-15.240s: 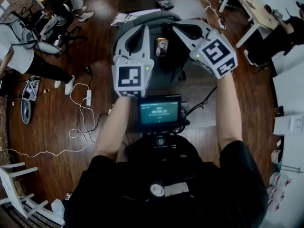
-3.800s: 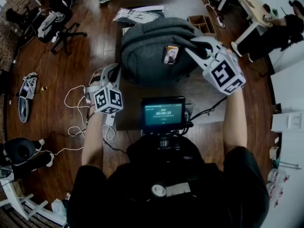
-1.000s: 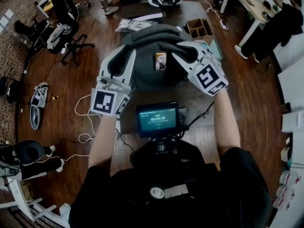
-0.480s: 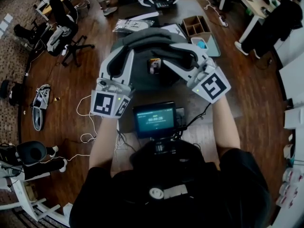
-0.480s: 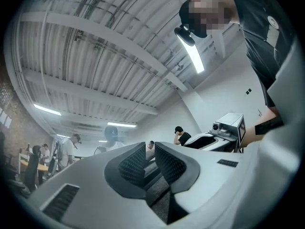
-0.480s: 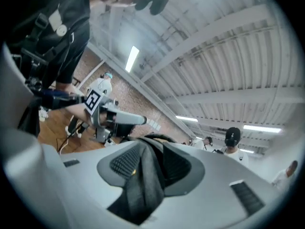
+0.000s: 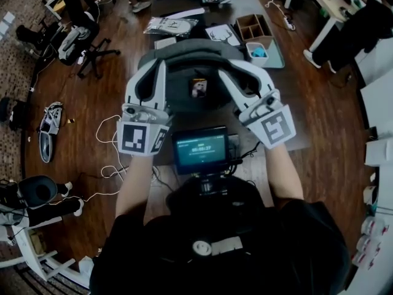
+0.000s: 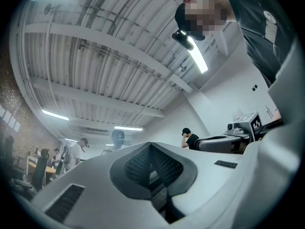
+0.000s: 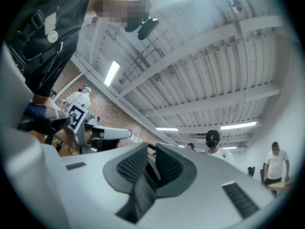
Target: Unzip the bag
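Screen [image 7: 201, 149]: nearest item, this side of the bag [image 7: 190, 57].
Left gripper [image 7: 158, 69]: over the bag's left flank, pads pressed together, nothing between.
Right gripper [image 7: 228, 72]: over the bag's right flank, jaws closing to a narrow gap, nothing between.
Bag: grey backpack on table [image 7: 242, 5], between both grippers; photo tag [image 7: 198, 88] on its near face; zip pull not made out.
Handling note: both grippers face the ceiling. Likely best to tip them down, locate the pull, steady the fabric with the left, pinch with the right.
Wooden box [image 7: 255, 26]: beyond the bag, rightward.
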Available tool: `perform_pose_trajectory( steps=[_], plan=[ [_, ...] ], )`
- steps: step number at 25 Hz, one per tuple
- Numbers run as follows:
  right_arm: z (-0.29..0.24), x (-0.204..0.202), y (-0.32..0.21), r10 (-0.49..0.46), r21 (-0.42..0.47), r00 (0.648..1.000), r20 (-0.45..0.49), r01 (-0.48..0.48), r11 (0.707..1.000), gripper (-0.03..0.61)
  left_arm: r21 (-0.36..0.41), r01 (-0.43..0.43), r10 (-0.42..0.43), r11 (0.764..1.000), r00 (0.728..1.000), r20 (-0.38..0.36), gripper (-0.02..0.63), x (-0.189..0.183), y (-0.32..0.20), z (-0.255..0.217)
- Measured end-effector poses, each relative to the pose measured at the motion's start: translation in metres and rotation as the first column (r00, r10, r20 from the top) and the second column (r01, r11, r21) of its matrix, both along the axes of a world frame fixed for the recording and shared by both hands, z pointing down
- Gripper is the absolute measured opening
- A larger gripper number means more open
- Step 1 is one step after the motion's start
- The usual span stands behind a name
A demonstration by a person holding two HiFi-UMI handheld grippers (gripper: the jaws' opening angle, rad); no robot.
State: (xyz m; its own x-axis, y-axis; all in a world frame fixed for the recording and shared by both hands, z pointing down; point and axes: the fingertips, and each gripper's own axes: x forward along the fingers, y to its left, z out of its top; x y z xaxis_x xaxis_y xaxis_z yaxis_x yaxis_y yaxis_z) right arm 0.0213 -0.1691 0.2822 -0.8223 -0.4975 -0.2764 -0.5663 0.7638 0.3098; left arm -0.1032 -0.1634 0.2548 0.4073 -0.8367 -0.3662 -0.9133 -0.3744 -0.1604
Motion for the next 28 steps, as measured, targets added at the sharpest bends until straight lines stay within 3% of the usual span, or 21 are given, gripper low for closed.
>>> perform_pose_trajectory(
  steps=[1,3,5,9,11,13,17,21,28],
  plan=[
    [-0.010,0.006,0.002,0.013,-0.012,0.998,0.064,-0.012,1.000,0.052,0.007,0.010,-0.010,1.000,1.000,0.002,0.002,0.001,0.001,0.000],
    [-0.032,0.015,0.011,0.009,-0.028,0.984,0.177,-0.004,1.000,0.052,0.015,0.021,-0.021,1.000,1.000,0.011,0.002,0.002,0.000,0.000],
    [-0.037,0.013,0.019,-0.014,-0.049,0.977,0.214,0.025,0.999,0.052,0.020,0.031,-0.031,0.999,0.999,0.013,0.000,0.000,-0.002,0.001],
    [-0.016,-0.005,0.011,0.018,-0.038,0.992,0.128,-0.014,0.999,0.052,0.030,0.047,-0.047,0.998,0.999,0.009,0.002,-0.001,-0.005,-0.001],
    [-0.033,-0.005,0.009,0.066,-0.016,0.986,0.152,-0.064,0.998,0.052,0.029,0.051,-0.051,0.998,0.999,0.007,0.002,0.000,-0.007,-0.001],
    [-0.056,-0.005,0.020,0.048,0.010,0.980,0.194,-0.051,0.999,0.051,0.018,0.047,-0.047,0.999,0.999,0.003,0.002,0.001,-0.010,0.000],
    [-0.040,-0.025,0.016,-0.047,-0.068,0.980,0.192,0.061,0.996,0.049,-0.004,0.042,-0.042,0.999,0.999,-0.009,0.002,0.000,-0.014,0.000],
    [-0.018,-0.039,-0.011,-0.001,-0.081,0.996,0.095,0.009,0.997,0.043,-0.010,0.018,-0.018,1.000,0.999,-0.033,0.002,0.000,-0.013,-0.005],
    [-0.028,-0.041,-0.043,0.043,-0.135,0.985,0.167,-0.020,0.991,0.043,-0.005,-0.003,0.003,1.000,1.000,0.009,0.000,0.012,-0.017,-0.003]
  ],
)
